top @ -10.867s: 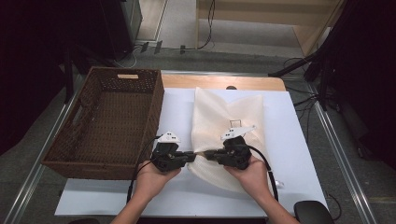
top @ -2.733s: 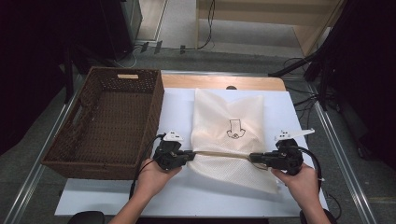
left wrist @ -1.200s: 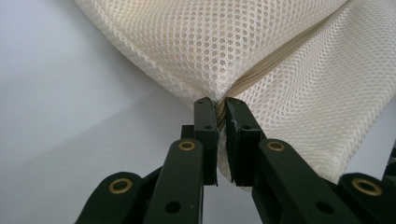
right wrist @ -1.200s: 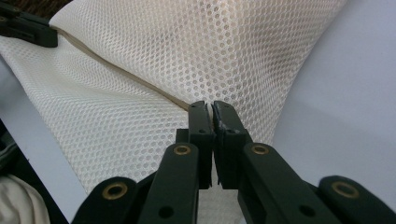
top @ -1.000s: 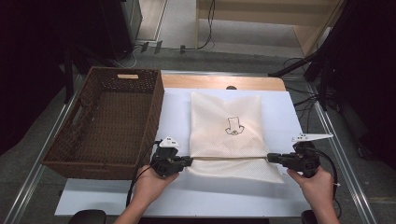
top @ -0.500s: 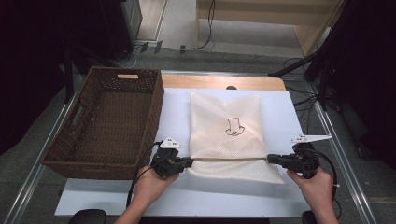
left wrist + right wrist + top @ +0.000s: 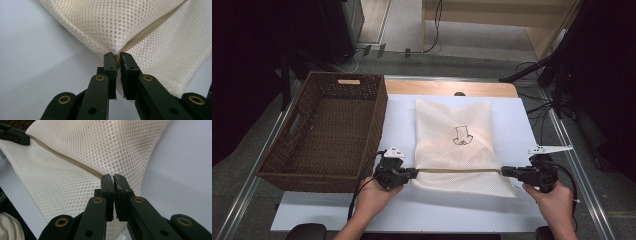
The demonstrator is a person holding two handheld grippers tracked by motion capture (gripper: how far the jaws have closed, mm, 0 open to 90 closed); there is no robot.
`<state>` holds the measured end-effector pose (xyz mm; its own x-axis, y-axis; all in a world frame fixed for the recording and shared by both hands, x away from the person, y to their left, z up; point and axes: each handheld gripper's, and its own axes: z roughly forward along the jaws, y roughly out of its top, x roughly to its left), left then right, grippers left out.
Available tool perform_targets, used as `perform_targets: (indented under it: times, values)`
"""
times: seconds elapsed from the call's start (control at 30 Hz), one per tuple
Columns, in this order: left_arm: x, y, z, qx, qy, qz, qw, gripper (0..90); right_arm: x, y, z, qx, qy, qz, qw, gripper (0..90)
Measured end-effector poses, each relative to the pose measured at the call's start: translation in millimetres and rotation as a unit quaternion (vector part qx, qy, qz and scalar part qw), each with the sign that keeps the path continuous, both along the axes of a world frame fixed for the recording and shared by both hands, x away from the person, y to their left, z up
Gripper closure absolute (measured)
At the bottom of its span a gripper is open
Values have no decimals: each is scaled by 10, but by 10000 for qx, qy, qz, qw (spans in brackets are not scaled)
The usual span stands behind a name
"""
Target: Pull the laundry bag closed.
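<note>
High view: white tabletop sheet on a metal-framed table, wooden strip along the far edge. Room dark at both sides; grey floor beyond w/ loose cables, light wooden furniture at far right.

Containers: brown wicker basket on left part of table, rectangular, label tab on far wall; nothing seen inside. Cream mesh bag lies flat on the sheet, just right of the basket, centre of table; small black printed figure on its upper face. Contents of bag can't be told. Tan zipper band runs across near end of bag, pulled straight btwn the two tools.

Left gripper: jaws closed together on bag's near-left corner; left gripper view shows mesh and zipper end pinched btwn the pads. Right gripper: jaws closed on opposite end of zipper band at bag's near-right corner; right gripper view confirms, w/ left gripper at far end of the band. Bag's near edge lifted slightly at both clamps.
</note>
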<state>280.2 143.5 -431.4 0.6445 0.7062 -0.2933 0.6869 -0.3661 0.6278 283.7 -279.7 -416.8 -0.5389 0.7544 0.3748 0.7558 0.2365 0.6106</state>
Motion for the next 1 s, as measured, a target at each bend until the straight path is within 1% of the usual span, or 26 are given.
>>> perform_targets:
  times: [0.07, 0.13, 0.2, 0.27, 0.3, 0.37, 0.4, 0.43, 0.47, 0.53, 0.57, 0.63, 0.67, 0.77, 0.83, 0.87, 0.93, 1.0]
  values:
    - [2, 10, 8, -61, 38, -13, 10000, 832, -1, 4, -3, 11, -25, 4, 10000, 879]
    - [4, 15, 14, -83, 52, -16, 10000, 821, -2, 7, -11, 12, -51, 73, 10000, 872]
    - [0, 15, 10, -96, 27, -58, 9999, 795, 3, 2, -26, 51, -30, 126, 9999, 861]
    - [-7, 17, 18, -123, 3, -78, 9999, 741, 5, -6, -38, 157, -42, 229, 9996, 780]
    - [-13, 16, 28, -156, -49, -73, 9998, 705, 7, -4, -42, 165, -69, 263, 9995, 744]
    - [-31, 7, 58, -148, -153, -100, 9997, 634, 8, 3, -40, 206, -61, 313, 9993, 712]
    - [-31, 7, 58, -148, -153, -100, 9997, 602, 5, 8, -36, 224, -106, 331, 9991, 690]
    - [-54, 0, 78, -178, -226, -151, 9995, 574, 3, 13, -31, 258, -173, 334, 9990, 662]
    - [-59, -1, 79, -210, -247, -165, 9993, 542, 4, 11, -25, 238, -241, 336, 9989, 626]
    - [-73, -5, 85, -173, -326, -168, 9992, 465, 6, 6, -21, 252, -370, 276, 9986, 570]
    - [-82, -6, 90, -132, -387, -170, 9990, 438, 7, -1, -20, 228, -432, 233, 9985, 539]
    - [-100, 3, 96, -115, -537, -215, 9983, 395, 3, -23, -18, 215, -517, 138, 9983, 507]
    - [-108, 8, 102, -122, -570, -209, 9981, 379, -2, -37, -17, 189, -604, 118, 9979, 483]
    - [-116, 26, 116, -191, -569, -161, 9981, 340, -2, -76, -19, 161, -900, 48, 9958, 419]
    - [-123, 35, 124, -173, -618, -131, 9979, 320, 13, -97, -26, 182, -919, -48, 9956, 401]
    - [-120, 42, 124, -184, -603, -144, 9979, 310, 23, -106, -30, 187, -923, -77, 9955, 399]
    - [-121, 51, 122, -166, -587, -87, 9981, 294, 42, -120, -39, 187, -953, -105, 9952, 399]
    - [-122, 64, 123, -135, -564, -69, 9983, 292, 55, -121, -50, 131, -1043, -258, 9941, 375]
